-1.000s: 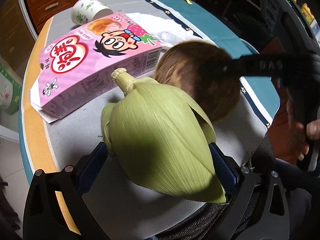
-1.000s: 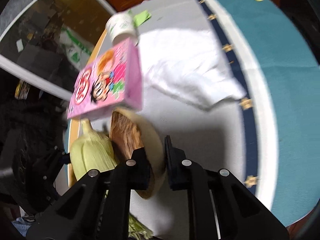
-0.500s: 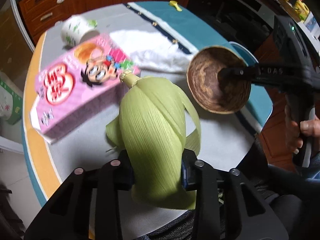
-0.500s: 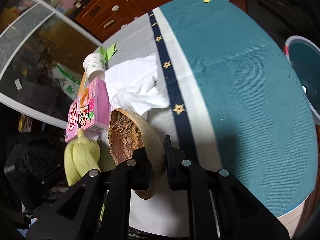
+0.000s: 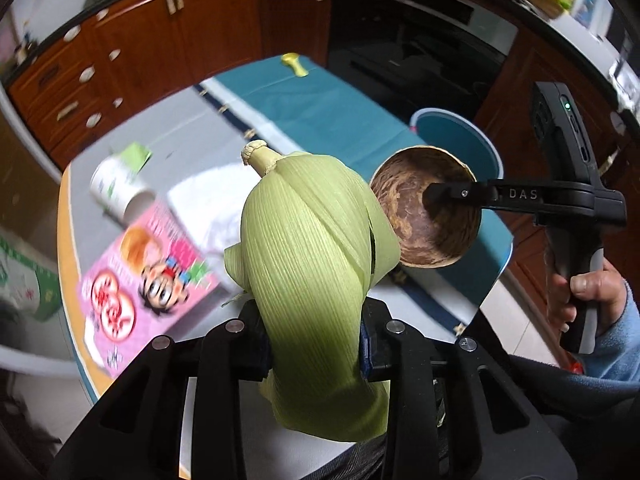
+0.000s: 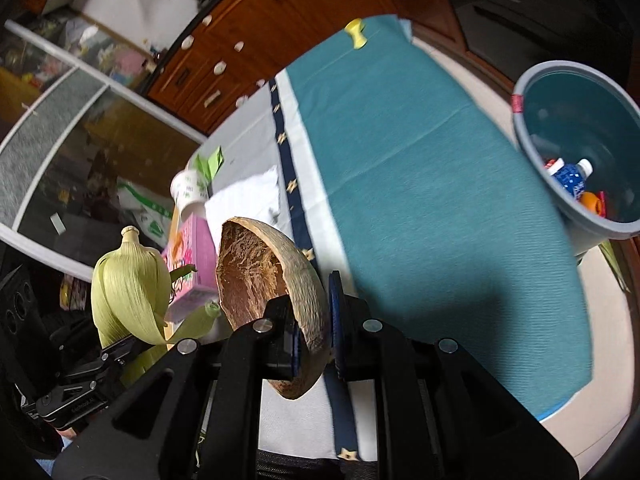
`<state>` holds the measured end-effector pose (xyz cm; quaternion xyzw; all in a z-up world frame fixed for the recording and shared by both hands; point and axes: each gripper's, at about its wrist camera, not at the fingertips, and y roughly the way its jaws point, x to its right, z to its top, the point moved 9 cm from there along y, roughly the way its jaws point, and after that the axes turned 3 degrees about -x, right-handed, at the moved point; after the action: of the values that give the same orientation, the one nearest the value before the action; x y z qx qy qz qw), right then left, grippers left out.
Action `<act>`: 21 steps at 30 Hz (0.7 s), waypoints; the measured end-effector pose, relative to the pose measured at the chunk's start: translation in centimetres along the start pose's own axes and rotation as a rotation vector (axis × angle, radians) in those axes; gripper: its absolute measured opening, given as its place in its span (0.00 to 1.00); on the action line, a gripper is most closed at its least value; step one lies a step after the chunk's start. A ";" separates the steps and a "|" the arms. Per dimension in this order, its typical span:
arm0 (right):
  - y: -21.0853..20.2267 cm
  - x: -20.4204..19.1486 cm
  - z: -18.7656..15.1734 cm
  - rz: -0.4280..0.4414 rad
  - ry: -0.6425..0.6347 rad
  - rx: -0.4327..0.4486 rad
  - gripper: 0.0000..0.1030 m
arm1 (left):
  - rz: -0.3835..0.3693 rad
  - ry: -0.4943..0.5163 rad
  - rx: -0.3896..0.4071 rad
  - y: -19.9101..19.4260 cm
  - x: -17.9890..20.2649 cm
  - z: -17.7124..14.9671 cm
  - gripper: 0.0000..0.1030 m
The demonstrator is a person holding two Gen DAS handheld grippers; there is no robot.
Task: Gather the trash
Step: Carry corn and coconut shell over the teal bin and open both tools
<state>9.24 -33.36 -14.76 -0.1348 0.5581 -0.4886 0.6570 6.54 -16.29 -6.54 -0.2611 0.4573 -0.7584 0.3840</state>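
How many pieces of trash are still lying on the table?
3 that show: the paper cup tipped on its side at the far left, the pink box nearer, and the crumpled white tissue between them. The held corn husk may hide more.

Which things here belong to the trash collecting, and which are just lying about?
Job: corn husk in the left gripper; coconut shell in the right gripper; bin; pink box; paper cup; tissue.
Lying about: yellow clip; tablecloth.
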 end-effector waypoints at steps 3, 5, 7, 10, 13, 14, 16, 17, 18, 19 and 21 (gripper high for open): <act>-1.2 1.1 0.6 -0.001 0.024 0.024 0.11 | -0.008 0.035 0.004 0.0 1.3 1.4 0.30; -1.9 1.7 0.9 -0.001 0.036 0.038 0.11 | -0.015 0.052 0.005 -0.2 1.9 1.9 0.31; -2.6 2.4 1.2 0.003 0.053 0.055 0.11 | -0.015 0.074 0.011 -0.3 2.8 2.7 0.31; -3.6 3.4 1.6 0.006 0.071 0.076 0.11 | -0.019 0.104 0.016 -0.2 3.9 3.8 0.31; -4.4 4.2 2.1 0.008 0.086 0.094 0.11 | -0.035 0.121 0.008 0.4 4.7 4.7 0.31; -4.8 4.7 2.3 0.008 0.094 0.102 0.11 | -0.041 0.124 0.005 0.6 4.9 5.0 0.31; -5.3 5.3 2.5 0.007 0.109 0.117 0.11 | -0.045 0.138 0.000 0.9 5.4 5.6 0.31; -5.6 5.7 2.7 0.006 0.117 0.123 0.11 | -0.045 0.150 -0.001 1.1 5.8 6.0 0.31; -6.0 6.2 2.9 0.004 0.128 0.134 0.11 | -0.048 0.164 -0.003 1.3 6.3 6.5 0.31; -6.3 6.8 3.2 0.002 0.139 0.144 0.11 | -0.053 0.174 -0.006 1.5 6.7 7.0 0.31; -7.1 8.1 3.9 -0.001 0.166 0.167 0.11 | -0.063 0.195 -0.013 1.9 7.6 8.0 0.31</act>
<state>8.25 -44.70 -13.17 -0.0389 0.5678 -0.5433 0.6172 8.84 -27.06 -4.35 -0.2028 0.4891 -0.7890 0.3117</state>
